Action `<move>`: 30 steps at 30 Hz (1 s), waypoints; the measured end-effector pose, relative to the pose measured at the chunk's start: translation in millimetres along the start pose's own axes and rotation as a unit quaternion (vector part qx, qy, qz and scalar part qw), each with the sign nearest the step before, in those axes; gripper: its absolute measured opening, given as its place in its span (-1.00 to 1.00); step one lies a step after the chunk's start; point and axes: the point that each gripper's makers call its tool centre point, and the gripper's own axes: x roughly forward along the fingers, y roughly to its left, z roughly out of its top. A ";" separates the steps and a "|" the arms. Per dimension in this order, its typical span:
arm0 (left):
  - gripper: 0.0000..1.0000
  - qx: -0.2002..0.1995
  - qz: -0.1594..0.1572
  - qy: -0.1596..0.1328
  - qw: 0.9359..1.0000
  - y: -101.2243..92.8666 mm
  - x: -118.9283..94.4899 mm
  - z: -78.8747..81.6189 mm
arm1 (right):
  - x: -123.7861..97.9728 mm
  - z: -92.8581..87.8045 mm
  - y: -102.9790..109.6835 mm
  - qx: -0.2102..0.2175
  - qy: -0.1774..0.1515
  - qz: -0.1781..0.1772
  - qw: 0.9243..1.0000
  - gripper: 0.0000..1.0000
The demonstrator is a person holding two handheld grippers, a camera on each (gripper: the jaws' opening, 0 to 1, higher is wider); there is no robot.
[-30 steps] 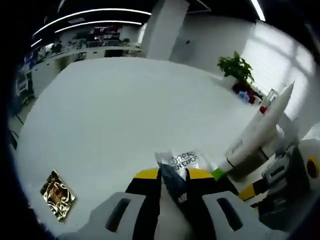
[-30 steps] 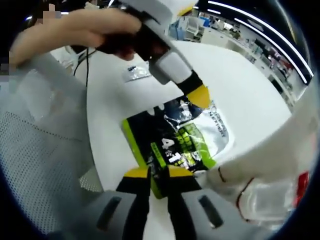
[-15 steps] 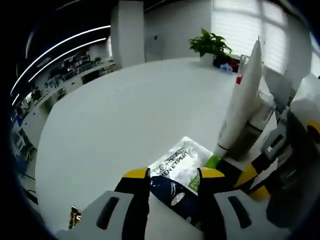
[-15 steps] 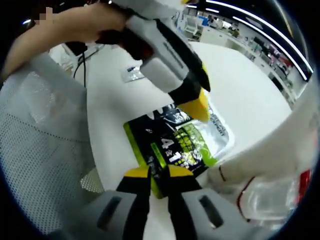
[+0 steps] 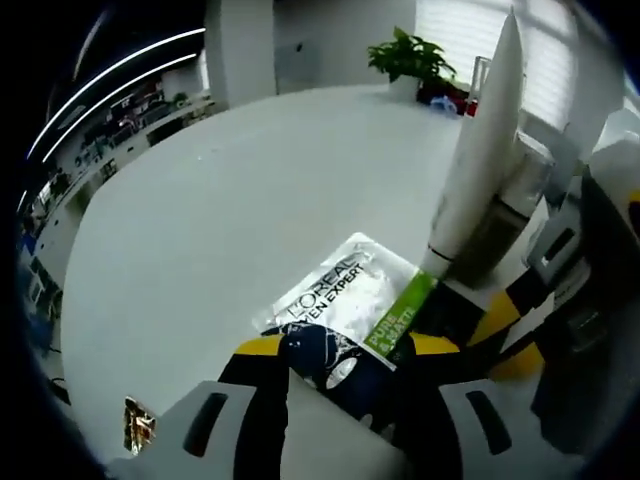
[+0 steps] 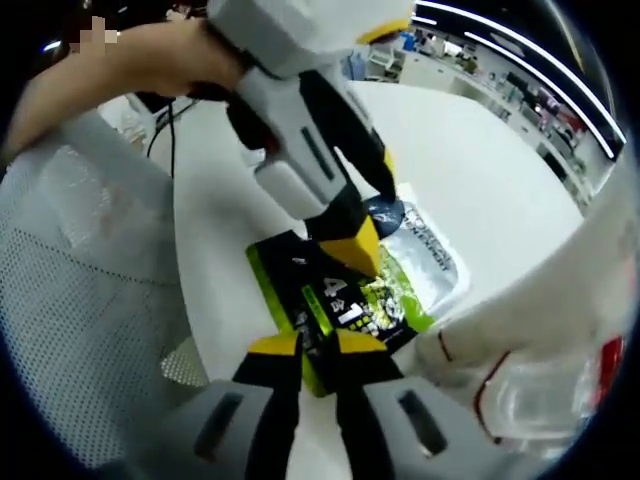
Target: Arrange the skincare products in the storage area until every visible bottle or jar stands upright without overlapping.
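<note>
A L'Oreal Men Expert sachet (image 5: 345, 310), silver, black and green, lies on the white table (image 5: 230, 200). My left gripper (image 5: 345, 350) is open, with one jaw on each side of the sachet's near end. In the right gripper view the left gripper (image 6: 368, 215) comes down from above onto the sachet (image 6: 385, 290). My right gripper (image 6: 315, 345) is shut on the sachet's green and black edge, and the left gripper view has it (image 5: 505, 345) at the right. A white tube (image 5: 485, 150) stands upright just behind the sachet.
A white mesh basket (image 6: 80, 290) fills the left of the right gripper view. A clear bottle with a red cap (image 6: 560, 395) sits beside the white tube (image 6: 540, 300). A small gold packet (image 5: 138, 425) lies near the left gripper. A potted plant (image 5: 405, 55) stands far off.
My left gripper has let go of the sachet and opened, then moved lower over it. My right gripper has kept its hold on the sachet's edge.
</note>
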 end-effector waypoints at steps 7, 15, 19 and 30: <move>-0.11 -0.011 -0.001 0.001 1.000 1.1 2.1 -3.7 | 0.1 -0.4 -0.1 0.004 0.000 0.001 1.000 -0.74; -0.09 -0.014 -0.003 -0.006 1.000 0.5 2.5 -4.3 | 0.1 -0.4 0.6 0.001 0.002 0.001 1.000 -0.73; -0.02 -0.004 -0.010 0.002 1.000 -4.3 1.9 -5.1 | 0.1 -0.5 0.7 -0.001 0.002 0.000 1.000 -0.73; -0.02 -0.004 -0.012 0.005 1.000 -7.9 -21.5 -0.5 | 0.2 -1.4 0.9 -0.005 0.004 -0.003 1.000 -0.74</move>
